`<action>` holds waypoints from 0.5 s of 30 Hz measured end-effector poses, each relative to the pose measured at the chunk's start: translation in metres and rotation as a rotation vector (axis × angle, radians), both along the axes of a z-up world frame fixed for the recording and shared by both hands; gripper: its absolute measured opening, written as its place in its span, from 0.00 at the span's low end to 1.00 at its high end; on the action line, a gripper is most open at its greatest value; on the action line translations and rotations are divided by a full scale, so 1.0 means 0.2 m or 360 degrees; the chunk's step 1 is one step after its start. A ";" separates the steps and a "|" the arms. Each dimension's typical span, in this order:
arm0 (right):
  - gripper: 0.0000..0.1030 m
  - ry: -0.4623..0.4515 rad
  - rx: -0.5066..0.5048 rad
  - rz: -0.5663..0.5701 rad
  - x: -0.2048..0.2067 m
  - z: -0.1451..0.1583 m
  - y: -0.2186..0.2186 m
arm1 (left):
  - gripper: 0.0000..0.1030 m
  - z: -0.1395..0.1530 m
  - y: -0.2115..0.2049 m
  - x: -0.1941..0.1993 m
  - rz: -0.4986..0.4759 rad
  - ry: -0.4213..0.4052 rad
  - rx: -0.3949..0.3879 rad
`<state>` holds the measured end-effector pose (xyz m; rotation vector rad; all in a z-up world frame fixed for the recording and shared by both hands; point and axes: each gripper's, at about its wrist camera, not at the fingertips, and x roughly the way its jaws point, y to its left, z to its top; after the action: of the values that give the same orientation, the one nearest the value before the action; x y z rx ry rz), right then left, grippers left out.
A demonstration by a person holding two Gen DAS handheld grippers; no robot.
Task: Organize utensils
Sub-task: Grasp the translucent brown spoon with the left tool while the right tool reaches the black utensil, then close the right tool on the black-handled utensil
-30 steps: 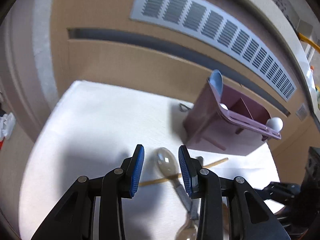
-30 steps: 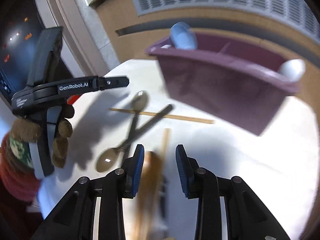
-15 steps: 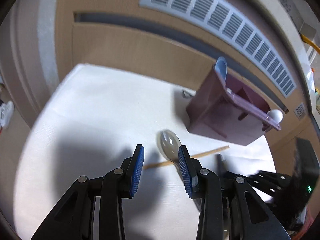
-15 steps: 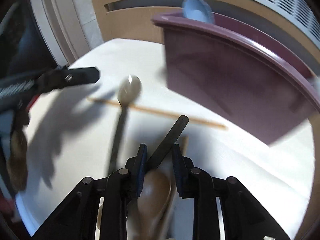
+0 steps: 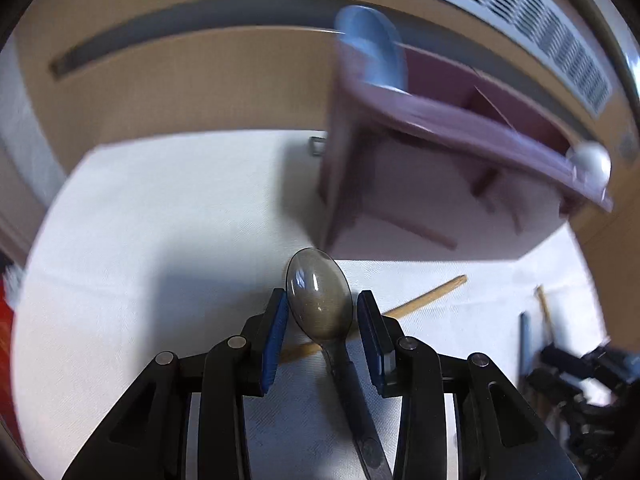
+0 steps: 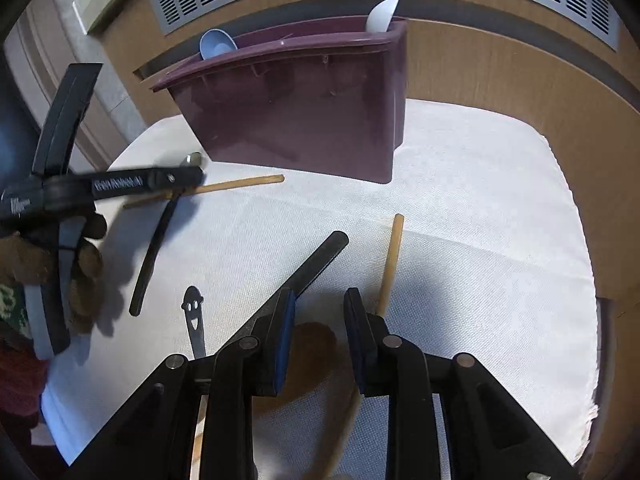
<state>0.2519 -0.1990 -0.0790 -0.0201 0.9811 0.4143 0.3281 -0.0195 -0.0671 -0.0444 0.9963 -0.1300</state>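
My left tool point(image 5: 322, 322) straddles the bowl of a smoky translucent plastic spoon with a dark handle point(image 5: 320, 300); the blue pads sit just beside the bowl on either side, and I cannot tell whether they touch it. The spoon's handle runs back under the tool, and it lies across a thin wooden chopstick point(image 5: 424, 294) on the white cloth-covered tabletop point(image 5: 160, 220). In the right wrist view this same spoon handle point(image 6: 154, 248) slants away from the left tool toward the tabletop's near edge.

My right tool point(image 6: 318, 324) is open, with a brown wooden spoon bowl point(image 6: 316, 344) lying between and beneath its pads, not clamped. A flat black handle point(image 6: 316, 264) angles out from beside its left pad, a second wooden chopstick point(image 6: 390, 264) passes just beside its right pad, and a small black handle end with a smiley face point(image 6: 193, 310) lies to the left.

Toward the tabletop's far edge stands the maroon plastic utensil caddy point(image 6: 304, 120), with a pale blue spoon point(image 6: 216, 44) upright at its left end and a white spoon point(image 6: 382, 14) at its right end.
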 end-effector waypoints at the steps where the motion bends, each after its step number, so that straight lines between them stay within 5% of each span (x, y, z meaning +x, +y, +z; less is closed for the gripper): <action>1: 0.26 -0.0006 -0.0008 -0.0011 0.00 0.00 0.02 | 0.36 -0.01 -0.03 -0.01 -0.0012 -0.0014 0.0059; 8: 0.55 0.0041 0.0051 -0.0139 0.05 -0.01 0.20 | 0.31 -0.01 0.02 -0.04 -0.0018 0.0004 -0.0011; 15: 0.56 0.0127 -0.0067 -0.0183 0.10 -0.01 0.27 | 0.31 0.04 0.18 -0.29 -0.0030 -0.0050 -0.0134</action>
<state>0.2725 -0.1442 -0.0813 0.0146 1.0643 0.2905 0.2693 0.0173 -0.0599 -0.1095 0.9599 -0.1892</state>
